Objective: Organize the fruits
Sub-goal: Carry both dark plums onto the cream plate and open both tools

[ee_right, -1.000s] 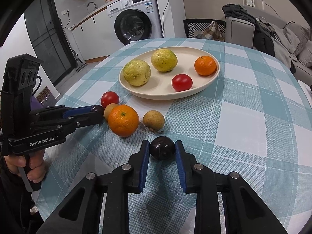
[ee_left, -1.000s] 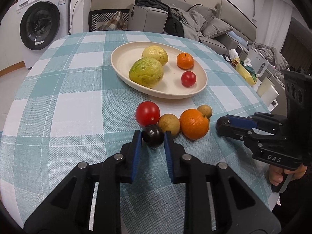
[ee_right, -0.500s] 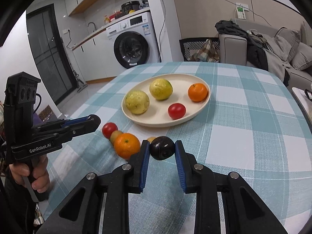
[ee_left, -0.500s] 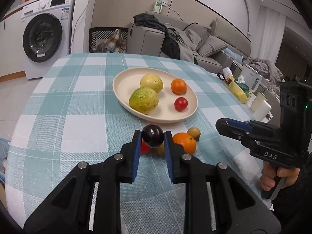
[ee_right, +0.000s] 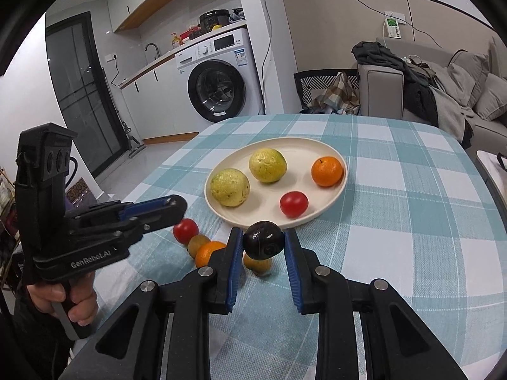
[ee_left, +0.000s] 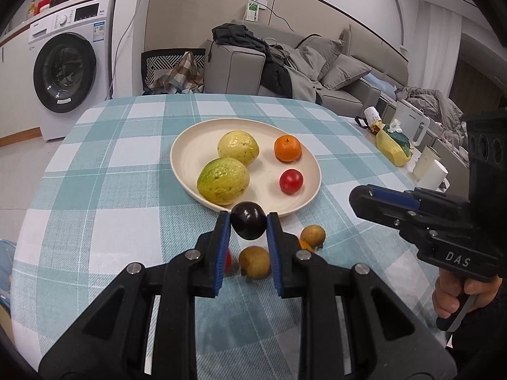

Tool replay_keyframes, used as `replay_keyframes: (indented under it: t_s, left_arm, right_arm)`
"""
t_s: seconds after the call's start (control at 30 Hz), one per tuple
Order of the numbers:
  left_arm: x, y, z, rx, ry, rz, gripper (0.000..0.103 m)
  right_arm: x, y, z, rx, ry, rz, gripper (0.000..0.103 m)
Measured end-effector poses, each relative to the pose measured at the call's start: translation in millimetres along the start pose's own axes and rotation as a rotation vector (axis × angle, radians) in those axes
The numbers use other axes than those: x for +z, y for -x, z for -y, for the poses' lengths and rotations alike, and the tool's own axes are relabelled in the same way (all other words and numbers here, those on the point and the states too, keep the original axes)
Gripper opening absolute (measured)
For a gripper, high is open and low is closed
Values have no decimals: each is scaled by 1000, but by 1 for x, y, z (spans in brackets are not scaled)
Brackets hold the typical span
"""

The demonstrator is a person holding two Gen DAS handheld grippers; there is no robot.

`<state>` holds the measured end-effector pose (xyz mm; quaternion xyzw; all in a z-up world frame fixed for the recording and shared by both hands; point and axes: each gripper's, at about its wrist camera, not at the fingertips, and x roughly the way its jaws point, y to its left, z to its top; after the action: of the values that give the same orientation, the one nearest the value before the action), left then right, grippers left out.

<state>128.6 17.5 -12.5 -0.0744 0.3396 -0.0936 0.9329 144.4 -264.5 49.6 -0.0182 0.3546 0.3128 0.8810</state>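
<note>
My left gripper point(ee_left: 248, 219) is shut on a dark purple plum point(ee_left: 248, 226), held above the table just before the plate's near rim. My right gripper point(ee_right: 263, 236) is shut on a second dark plum point(ee_right: 263, 244), also lifted. The cream plate point(ee_left: 190, 155) carries two yellow-green guavas point(ee_left: 223, 180), a mandarin point(ee_left: 287, 148) and a red tomato point(ee_left: 291, 181). Loose on the checked cloth below the grippers lie a red tomato point(ee_right: 186, 230), an orange point(ee_right: 209, 251) and two brown fruits point(ee_right: 257, 265), partly hidden by the fingers.
The round table has a teal checked cloth point(ee_left: 95, 209). Cups and a yellow bag point(ee_left: 393, 148) crowd a side surface at the right. A washing machine point(ee_right: 221, 88) and a sofa point(ee_left: 317, 72) stand beyond the far edge. A hand point(ee_right: 69, 304) holds the left gripper's handle.
Both grippers have risen off the cloth, each carrying its dark plum. The loose fruits stayed on the table and now sit lower behind the fingers.
</note>
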Motion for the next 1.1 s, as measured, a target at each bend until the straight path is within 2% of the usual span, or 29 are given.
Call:
replay_keyframes:
  t_s: [0.23,0.53,0.8,1.1]
  left_arm:
    - [11,-19,0,6,5,-4,20]
    - [17,-45,-7,6,8,-45,20]
    - [18,-60,-8,16,-16,-73,20]
    - [23,-73,-8,48,-30,-81,20]
  right_arm:
    - [15,-8,-1,0,10,8,27]
    - [31,-33,2,-18,-3,5,27]
    - [25,-61,10,-26,6,-40,27]
    - [23,-68,20,16,-25,-83,27]
